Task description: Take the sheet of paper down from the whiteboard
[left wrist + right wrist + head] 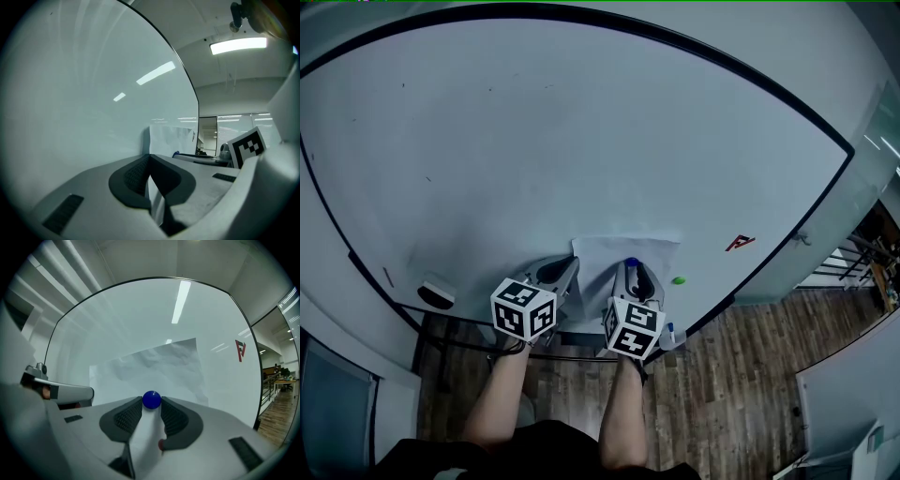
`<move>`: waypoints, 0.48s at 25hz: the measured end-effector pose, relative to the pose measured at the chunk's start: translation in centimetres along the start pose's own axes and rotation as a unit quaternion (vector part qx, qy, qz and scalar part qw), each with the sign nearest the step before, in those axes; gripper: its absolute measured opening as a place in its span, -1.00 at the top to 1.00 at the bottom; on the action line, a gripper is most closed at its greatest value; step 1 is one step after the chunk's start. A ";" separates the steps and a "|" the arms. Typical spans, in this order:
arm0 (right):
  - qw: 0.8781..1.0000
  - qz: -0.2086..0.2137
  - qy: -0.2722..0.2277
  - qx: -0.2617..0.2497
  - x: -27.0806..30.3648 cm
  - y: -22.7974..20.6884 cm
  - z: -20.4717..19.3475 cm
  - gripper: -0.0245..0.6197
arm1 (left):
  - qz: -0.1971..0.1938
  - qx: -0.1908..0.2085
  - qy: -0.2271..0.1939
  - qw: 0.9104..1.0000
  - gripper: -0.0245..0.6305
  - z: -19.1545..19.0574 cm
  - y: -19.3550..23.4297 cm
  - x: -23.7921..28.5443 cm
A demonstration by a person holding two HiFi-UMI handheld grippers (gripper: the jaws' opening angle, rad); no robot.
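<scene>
A creased white sheet of paper (623,251) hangs low on the whiteboard (581,141). A round blue magnet (151,400) sits on the sheet, and my right gripper (151,405) is shut on it, one pad touching each side. In the head view that gripper (630,270) points at the sheet's lower middle. My left gripper (568,270) is at the sheet's left edge. Its jaws (150,161) meet at the tips with a thin white strip of the paper (171,138) pinched between them. Both grippers point level at the board.
A green magnet (679,279) sticks to the board right of the sheet, and a red logo (740,243) lies farther right. An eraser (437,292) rests at the lower left of the board. A blue-capped item (671,336) sits on the tray. Below is wooden floor (741,394).
</scene>
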State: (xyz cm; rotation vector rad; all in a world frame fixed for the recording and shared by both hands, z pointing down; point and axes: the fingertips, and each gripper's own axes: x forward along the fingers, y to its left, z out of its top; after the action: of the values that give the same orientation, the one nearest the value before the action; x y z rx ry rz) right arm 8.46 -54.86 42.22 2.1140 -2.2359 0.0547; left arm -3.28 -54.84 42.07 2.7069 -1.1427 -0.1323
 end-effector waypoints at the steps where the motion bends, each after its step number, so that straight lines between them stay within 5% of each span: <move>1: 1.000 0.000 -0.001 0.001 0.0 0.0 0.0 0.50 | 0.000 0.000 0.001 1.000 0.86 0.0 0.0 0.0; 12: 1.000 0.005 -0.006 0.011 0.1 0.0 0.4 0.50 | 0.006 0.011 0.009 1.000 0.86 -0.1 0.2 0.1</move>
State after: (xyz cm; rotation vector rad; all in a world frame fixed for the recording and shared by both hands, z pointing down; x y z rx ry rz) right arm 8.46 -54.93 41.85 2.1202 -2.2635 0.0673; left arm -3.35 -54.99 42.25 2.7151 -1.1614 -0.0947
